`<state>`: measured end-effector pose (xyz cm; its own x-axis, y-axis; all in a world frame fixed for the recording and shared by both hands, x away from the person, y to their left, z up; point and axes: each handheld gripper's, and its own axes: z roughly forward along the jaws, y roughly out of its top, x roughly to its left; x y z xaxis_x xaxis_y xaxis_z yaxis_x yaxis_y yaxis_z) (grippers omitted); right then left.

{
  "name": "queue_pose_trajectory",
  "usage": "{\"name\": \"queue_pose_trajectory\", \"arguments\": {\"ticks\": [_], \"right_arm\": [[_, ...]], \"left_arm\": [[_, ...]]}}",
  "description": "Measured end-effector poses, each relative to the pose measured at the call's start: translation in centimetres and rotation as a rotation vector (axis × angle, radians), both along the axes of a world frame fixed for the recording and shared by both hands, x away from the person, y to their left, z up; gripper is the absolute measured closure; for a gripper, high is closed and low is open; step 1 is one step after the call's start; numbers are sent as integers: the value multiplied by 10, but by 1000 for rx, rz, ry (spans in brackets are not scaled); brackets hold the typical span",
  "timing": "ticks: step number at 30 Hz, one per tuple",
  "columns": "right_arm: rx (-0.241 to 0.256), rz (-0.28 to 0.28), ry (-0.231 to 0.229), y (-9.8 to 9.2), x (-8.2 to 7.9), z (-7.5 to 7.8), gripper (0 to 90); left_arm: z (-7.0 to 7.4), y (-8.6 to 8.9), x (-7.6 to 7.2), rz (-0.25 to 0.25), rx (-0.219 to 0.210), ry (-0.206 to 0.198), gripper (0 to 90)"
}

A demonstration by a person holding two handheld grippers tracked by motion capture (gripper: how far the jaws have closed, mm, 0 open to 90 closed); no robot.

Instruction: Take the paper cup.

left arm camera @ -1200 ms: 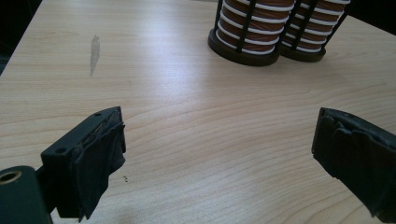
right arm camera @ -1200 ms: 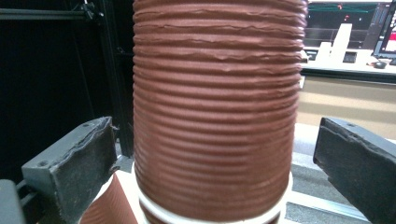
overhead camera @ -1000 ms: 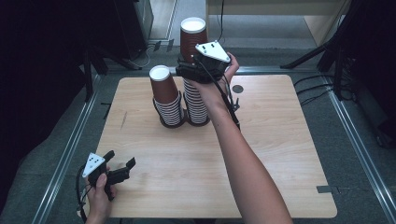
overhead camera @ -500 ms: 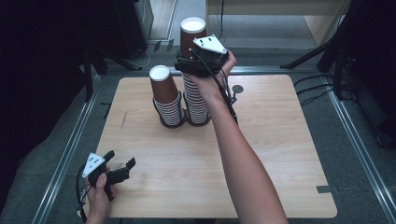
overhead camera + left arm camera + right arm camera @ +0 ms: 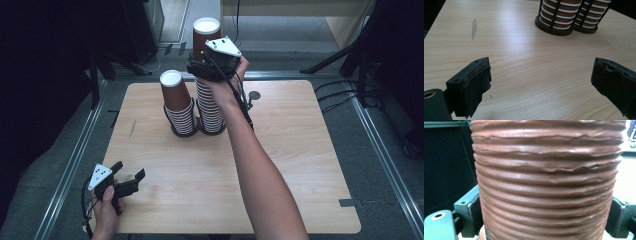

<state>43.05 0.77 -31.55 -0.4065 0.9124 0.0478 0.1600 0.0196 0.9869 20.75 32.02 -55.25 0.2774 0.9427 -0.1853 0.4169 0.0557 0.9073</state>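
The taller stack of brown paper cups (image 5: 547, 182), ridged with nested rims, sits between the right gripper (image 5: 212, 70)'s jaws, which clamp its upper part above a black wire holder (image 5: 211, 131). Just left stands the shorter stack (image 5: 177, 102); the left gripper (image 5: 126, 184) rests spread wide, holding nothing, on smooth pale wooden table (image 5: 300, 150), bare boards ahead.

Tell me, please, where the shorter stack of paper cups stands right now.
In the high view, the shorter stack stands in its black holder at the table's far middle, just left of the taller stack that the right gripper straddles.
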Motion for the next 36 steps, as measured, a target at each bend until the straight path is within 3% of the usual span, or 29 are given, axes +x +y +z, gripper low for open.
{"name": "queue_pose_trajectory", "arguments": {"ticks": [19, 29, 36], "right_arm": [[22, 2, -102, -2, -10, 40, 126], [18, 6, -200, -1, -20, 51, 128], [26, -6, -241, 1, -26, 57, 128]], "left_arm": [[0, 0, 0, -2, 0, -1, 31], [0, 0, 0, -2, 2, 2, 30], [0, 0, 0, -1, 4, 3, 30]]}}
